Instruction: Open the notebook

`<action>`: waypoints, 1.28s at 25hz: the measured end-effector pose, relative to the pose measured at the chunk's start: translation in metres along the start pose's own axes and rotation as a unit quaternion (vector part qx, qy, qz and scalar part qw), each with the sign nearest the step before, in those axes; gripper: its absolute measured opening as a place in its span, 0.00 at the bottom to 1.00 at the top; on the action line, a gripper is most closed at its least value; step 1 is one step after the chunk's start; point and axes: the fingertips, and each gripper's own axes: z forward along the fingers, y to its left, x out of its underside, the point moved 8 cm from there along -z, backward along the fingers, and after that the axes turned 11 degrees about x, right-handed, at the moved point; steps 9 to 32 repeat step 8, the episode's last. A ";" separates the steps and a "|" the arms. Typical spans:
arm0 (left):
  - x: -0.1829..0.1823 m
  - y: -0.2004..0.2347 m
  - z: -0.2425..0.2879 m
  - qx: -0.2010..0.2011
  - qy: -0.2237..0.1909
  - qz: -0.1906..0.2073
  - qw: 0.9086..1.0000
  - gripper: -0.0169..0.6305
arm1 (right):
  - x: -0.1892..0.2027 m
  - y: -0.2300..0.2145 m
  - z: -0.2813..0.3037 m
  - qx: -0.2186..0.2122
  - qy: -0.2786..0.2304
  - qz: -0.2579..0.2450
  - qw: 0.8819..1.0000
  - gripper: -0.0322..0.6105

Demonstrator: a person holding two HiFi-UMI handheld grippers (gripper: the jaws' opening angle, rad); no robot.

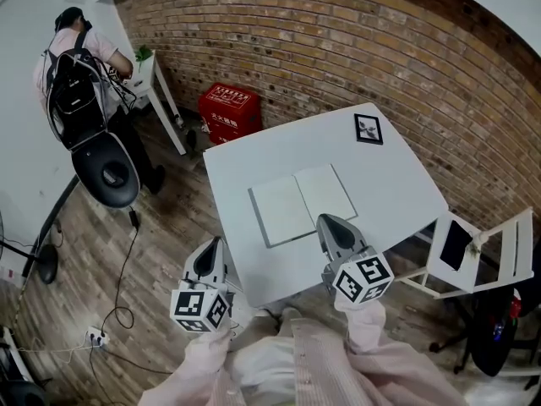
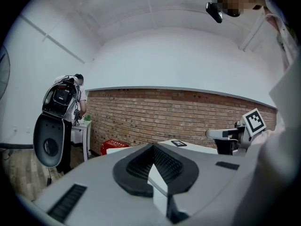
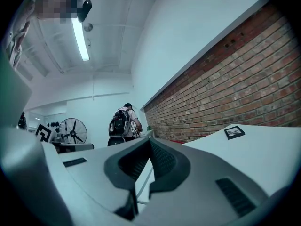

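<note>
The notebook (image 1: 303, 203) lies open flat on the white table (image 1: 254, 163), two blank white pages up. My right gripper (image 1: 325, 220) hovers over the table's front part, its tip just at the notebook's near edge, jaws shut and empty. In the right gripper view the right gripper (image 3: 149, 142) has its pads together. My left gripper (image 1: 215, 244) hangs off the table's front left edge, apart from the notebook. In the left gripper view the left gripper (image 2: 153, 147) is shut on nothing, and the right gripper (image 2: 225, 135) shows beyond it at the right.
A black-framed marker card (image 1: 368, 129) lies at the table's far right. A red crate (image 1: 228, 112) stands by the brick wall. A person with a backpack (image 1: 76, 66) stands at the far left behind a black chair (image 1: 106, 172). A white folding chair (image 1: 482, 252) stands right of the table.
</note>
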 end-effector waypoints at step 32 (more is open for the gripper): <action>0.004 -0.001 -0.002 -0.003 0.008 -0.004 1.000 0.01 | 0.005 -0.002 -0.002 0.005 0.006 0.000 1.000 0.05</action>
